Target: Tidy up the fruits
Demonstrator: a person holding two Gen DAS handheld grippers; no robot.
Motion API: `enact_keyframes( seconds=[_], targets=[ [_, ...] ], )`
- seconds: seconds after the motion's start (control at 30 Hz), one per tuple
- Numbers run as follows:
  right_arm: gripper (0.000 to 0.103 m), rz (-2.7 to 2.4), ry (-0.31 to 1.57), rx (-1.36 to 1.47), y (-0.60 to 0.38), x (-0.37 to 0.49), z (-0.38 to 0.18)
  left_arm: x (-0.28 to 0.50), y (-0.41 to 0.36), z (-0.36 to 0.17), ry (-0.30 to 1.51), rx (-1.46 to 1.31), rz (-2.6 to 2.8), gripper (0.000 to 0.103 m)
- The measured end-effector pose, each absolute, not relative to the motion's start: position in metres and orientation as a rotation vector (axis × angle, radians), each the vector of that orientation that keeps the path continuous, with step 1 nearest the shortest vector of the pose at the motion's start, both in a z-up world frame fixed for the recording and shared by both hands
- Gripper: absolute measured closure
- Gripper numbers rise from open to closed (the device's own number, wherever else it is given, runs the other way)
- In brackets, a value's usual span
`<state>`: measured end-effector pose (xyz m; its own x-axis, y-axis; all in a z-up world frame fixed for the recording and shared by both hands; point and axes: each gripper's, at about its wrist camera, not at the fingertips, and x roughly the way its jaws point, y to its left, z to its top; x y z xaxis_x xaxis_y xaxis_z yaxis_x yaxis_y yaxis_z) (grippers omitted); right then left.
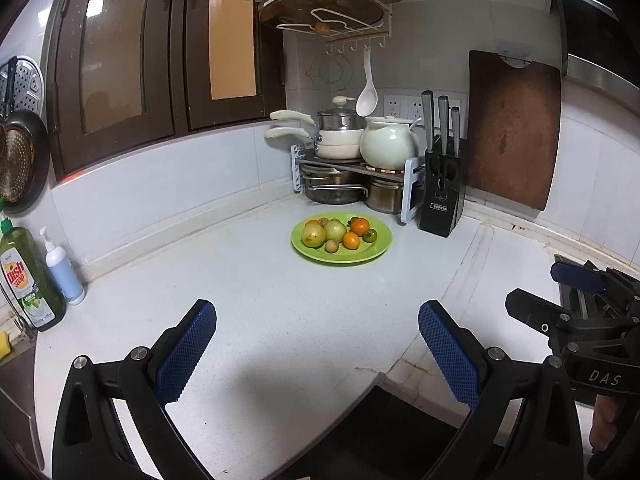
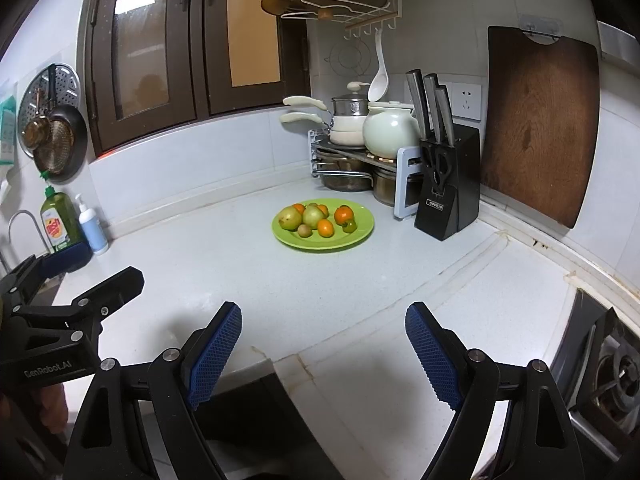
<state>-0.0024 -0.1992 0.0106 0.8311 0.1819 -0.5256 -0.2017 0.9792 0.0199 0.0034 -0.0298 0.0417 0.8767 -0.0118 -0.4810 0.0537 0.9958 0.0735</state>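
A green plate [image 1: 372,252] [image 2: 362,234] sits on the white counter near the back corner. It holds several fruits: two big yellow-green ones [image 1: 314,235] [image 2: 291,218], small oranges [image 1: 359,225] [image 2: 343,214] and a small green tomato [image 1: 370,235] [image 2: 349,225]. My left gripper [image 1: 316,320] hovers open over the counter's near edge, well short of the plate, with nothing between its blue pads. My right gripper [image 2: 323,322] is open too and empty, also far from the plate. Each gripper shows at the side of the other's view.
A pot rack [image 1: 352,168] with pans and a white teapot [image 1: 389,146] stands behind the plate. A black knife block [image 1: 442,196] and a hung wooden board [image 1: 514,128] are at the right. Soap bottles [image 1: 28,276] stand left by the sink; a stove [image 2: 612,368] lies right.
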Motion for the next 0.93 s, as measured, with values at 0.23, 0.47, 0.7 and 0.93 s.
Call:
enact_keyframes(
  seconds=[0.23,0.47,0.7,0.93],
  targets=[
    [0.018,0.204,0.553,-0.035,-0.2006,-0.0037,0.0110,0.0035,-0.0310,0.0414,0.502,0.084,-0.033,0.000],
    [0.018,0.198,0.553,-0.033,-0.1980,-0.0040,0.0111,0.0043,-0.0313,0.0416,0.502,0.087,-0.032,0.000],
    [0.018,0.196,0.554,-0.032,-0.1972,-0.0037,0.0109,0.0055,-0.0316,0.0409,0.501,0.088,-0.030,0.000],
    [0.018,0.194,0.558,-0.029,-0.1953,-0.0060,0.0101,0.0069,-0.0286,0.0411,0.502,0.090,-0.035,0.000]
  ],
)
